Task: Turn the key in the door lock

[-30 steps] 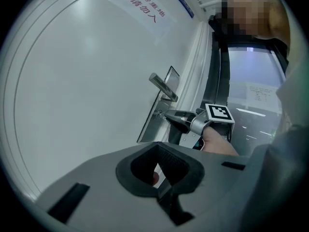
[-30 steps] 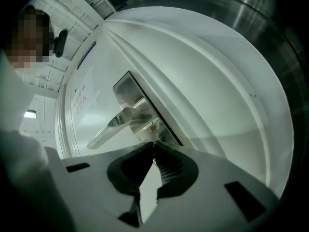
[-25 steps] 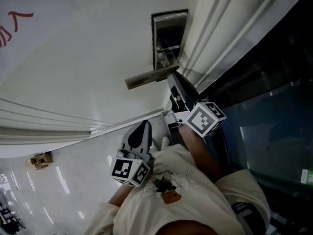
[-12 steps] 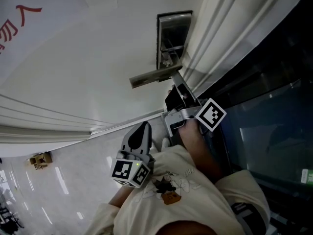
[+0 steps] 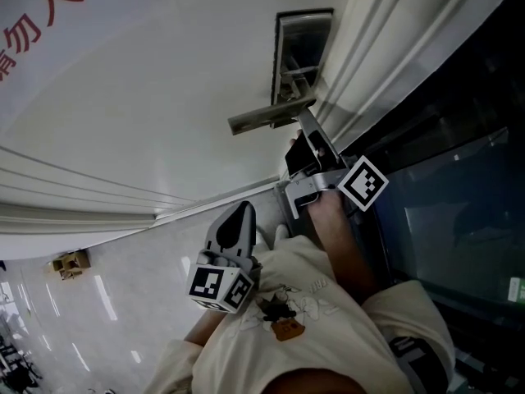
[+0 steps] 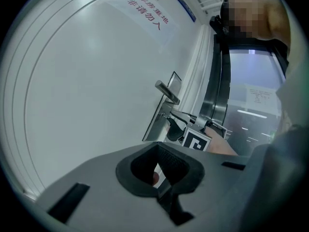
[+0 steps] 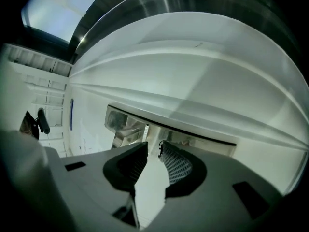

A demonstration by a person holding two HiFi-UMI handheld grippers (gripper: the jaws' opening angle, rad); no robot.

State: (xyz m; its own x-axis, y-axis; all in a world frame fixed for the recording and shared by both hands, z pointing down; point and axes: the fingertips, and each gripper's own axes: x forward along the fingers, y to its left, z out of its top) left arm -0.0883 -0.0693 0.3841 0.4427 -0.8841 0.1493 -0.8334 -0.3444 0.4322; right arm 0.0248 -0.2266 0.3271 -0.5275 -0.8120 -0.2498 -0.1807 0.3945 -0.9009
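The right gripper (image 5: 302,123) is spreading its fingers off the key (image 7: 159,149). The key is sitting in the lock plate (image 5: 305,39) just under the lever handle (image 5: 267,117), near the door's (image 5: 164,97) edge, with neither pad pressing it. I judge the turn done, or a regrip coming. A second ago the fingers were pinching tight, and the wrist has since rolled. The left gripper (image 5: 243,210) is hanging low, fingers pressed together, empty.

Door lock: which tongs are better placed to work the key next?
Right. The right tongs sit at the lock plate under the handle, just opened, with the key apparently between them. The left tongs hang shut, well back.
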